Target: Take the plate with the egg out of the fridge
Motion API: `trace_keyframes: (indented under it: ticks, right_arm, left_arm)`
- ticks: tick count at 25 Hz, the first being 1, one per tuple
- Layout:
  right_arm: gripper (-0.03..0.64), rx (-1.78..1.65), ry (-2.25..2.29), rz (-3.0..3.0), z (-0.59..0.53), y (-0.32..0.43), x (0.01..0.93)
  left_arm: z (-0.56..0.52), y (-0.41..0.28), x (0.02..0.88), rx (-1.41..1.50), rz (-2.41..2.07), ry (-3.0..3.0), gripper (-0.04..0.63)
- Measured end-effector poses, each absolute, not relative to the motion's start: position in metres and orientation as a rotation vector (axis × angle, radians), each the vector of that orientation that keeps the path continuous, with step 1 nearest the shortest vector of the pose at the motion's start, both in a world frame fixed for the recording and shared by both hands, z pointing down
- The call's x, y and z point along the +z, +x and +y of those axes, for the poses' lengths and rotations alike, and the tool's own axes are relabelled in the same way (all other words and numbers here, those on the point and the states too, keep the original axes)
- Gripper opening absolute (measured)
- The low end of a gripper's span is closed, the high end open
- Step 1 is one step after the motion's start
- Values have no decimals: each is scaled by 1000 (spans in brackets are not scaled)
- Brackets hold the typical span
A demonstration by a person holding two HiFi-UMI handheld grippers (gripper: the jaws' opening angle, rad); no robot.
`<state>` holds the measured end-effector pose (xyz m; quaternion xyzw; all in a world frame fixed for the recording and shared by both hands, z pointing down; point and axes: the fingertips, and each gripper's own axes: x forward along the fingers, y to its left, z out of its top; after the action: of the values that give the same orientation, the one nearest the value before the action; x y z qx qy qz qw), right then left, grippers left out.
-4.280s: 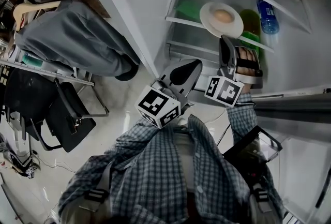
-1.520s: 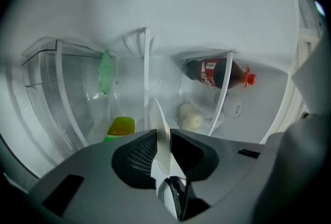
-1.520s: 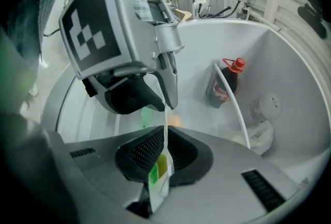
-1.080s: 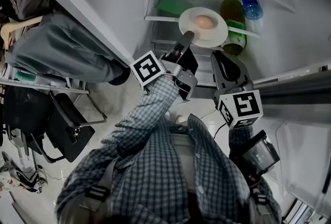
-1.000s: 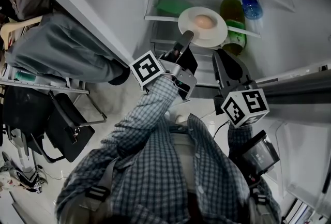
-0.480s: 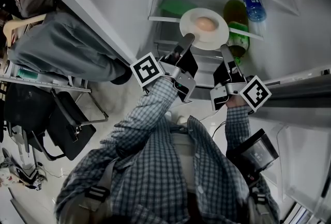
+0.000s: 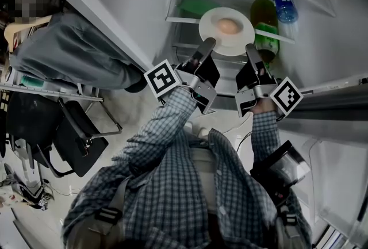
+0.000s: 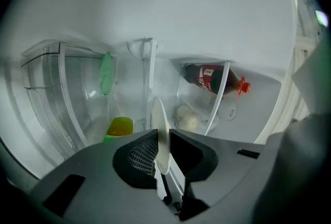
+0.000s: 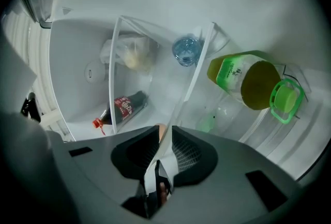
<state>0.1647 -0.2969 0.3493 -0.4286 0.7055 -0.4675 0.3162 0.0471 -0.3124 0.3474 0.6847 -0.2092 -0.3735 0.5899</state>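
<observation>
Both grippers clamp the plate at the open fridge

The plate (image 7: pixel 242 41), with the egg (image 7: pixel 229 26) lying on it, sits level at the front edge of a shelf in the fridge (image 7: pixel 325 46), just beside a green bottle (image 7: pixel 263 19). The left gripper (image 7: pixel 207 45) pinches the plate's near-left rim, its jaws tight on the thin white edge. The right gripper (image 7: pixel 252 50) grips the near-right rim the same way. A cola bottle (image 8: pixel 214 77) lies on a shelf behind.
</observation>
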Motion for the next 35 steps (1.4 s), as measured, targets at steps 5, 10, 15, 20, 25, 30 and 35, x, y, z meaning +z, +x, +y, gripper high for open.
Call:
trace_keyframes:
  ticks: [5, 10, 15, 20, 25, 30, 35]
  right_arm:
    - [78, -1240, -1112, 1860, -299, 162, 348]
    - [60, -1268, -1127, 1842, -297, 161, 352]
    - [54, -1282, -1136, 1830, -291, 160, 354]
    - [54, -1273, -1156, 1868, -280, 157, 354]
    - [54, -1270, -1168, 1901, -272, 156, 354]
    - [54, -1259, -1145, 1954, -259, 150, 348]
    - [54, -1271, -1149, 2031, -239, 144, 349]
  left_arm:
    - [-309, 48, 349, -866, -468, 1595, 72]
    - [-305, 49, 351, -861, -467, 1587, 66]
    - [-298, 48, 352, -859, -467, 1592, 64]
    - [-287, 47, 354, -864, -476, 1592, 64]
    - [-277, 45, 355, -872, -489, 1590, 61]
    - [-260, 40, 354, -894, -511, 1584, 61]
    - [-239, 33, 356, -930, -554, 1573, 57]
